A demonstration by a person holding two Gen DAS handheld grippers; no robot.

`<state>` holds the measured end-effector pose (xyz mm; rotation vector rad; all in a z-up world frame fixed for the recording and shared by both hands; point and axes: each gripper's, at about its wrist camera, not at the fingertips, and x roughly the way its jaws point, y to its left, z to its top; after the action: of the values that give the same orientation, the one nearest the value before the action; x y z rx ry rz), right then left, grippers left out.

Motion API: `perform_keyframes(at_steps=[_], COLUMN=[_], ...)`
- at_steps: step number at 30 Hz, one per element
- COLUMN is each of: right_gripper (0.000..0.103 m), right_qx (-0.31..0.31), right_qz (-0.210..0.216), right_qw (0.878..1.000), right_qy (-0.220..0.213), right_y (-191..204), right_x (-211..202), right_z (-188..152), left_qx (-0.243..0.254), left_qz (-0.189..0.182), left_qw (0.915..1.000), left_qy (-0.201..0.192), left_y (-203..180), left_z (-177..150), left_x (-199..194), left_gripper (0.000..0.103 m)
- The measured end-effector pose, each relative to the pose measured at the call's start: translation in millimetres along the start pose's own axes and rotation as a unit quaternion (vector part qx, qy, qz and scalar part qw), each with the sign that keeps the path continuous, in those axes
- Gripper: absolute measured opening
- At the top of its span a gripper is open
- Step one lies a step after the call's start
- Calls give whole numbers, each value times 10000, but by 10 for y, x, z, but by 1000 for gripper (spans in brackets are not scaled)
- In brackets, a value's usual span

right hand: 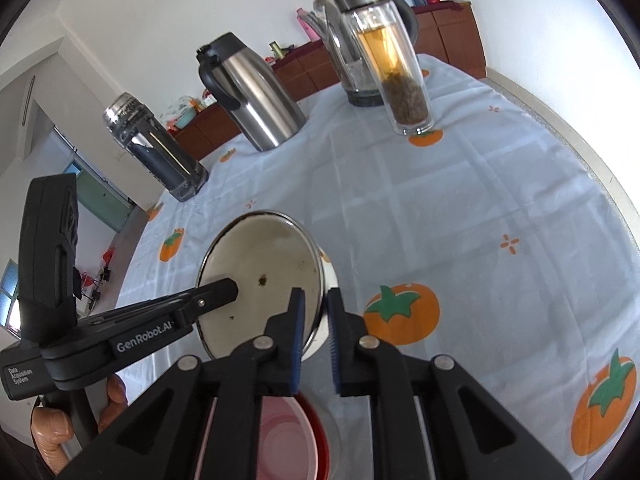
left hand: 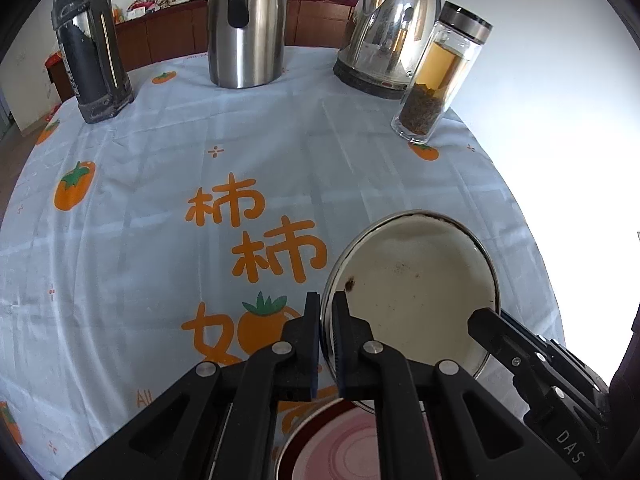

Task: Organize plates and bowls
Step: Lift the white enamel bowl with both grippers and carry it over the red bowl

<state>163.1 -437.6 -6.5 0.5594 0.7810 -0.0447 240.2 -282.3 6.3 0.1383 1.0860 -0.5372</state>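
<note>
A cream enamel bowl (left hand: 412, 280) with a thin metal rim hangs tilted above the tablecloth, its inside speckled with brown marks. My left gripper (left hand: 326, 300) is shut on its left rim, one finger inside and one outside. My right gripper (right hand: 316, 296) is shut on the opposite rim of the same bowl (right hand: 260, 256). Each gripper shows in the other's view: the right gripper (left hand: 480, 320) and the left gripper (right hand: 228, 288) both reach onto the bowl's edge. Below the fingers lies a pink dish with a red rim (left hand: 340, 448) (right hand: 288, 440), partly hidden.
Across the far side of the round table stand a dark steel tumbler (left hand: 90, 48), a steel thermos jug (left hand: 248, 24), an electric kettle (left hand: 388, 36) and a glass tea bottle (left hand: 440, 72). The persimmon-print tablecloth (left hand: 200, 140) covers the table. A person's hand (right hand: 52, 428) holds the left gripper.
</note>
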Motion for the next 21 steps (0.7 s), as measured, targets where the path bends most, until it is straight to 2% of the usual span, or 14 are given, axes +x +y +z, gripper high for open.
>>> perform_keyframes(at_steps=[10,21], right_gripper=[11,11], right_qx=[-60,-23], right_qz=[52,91], right_qw=[9999,9998], right_qy=[-125,-179], right_y=[143,189], right_x=[-350,-651], right_z=[-96,-435], left_qx=[185,323], left_qz=[208,294], left_qw=[9994,9987], left_qy=[-223,-247], left_y=[-121,-193], left_z=[-185,-592], left_x=[-336,-484], left_gripper=[7,8])
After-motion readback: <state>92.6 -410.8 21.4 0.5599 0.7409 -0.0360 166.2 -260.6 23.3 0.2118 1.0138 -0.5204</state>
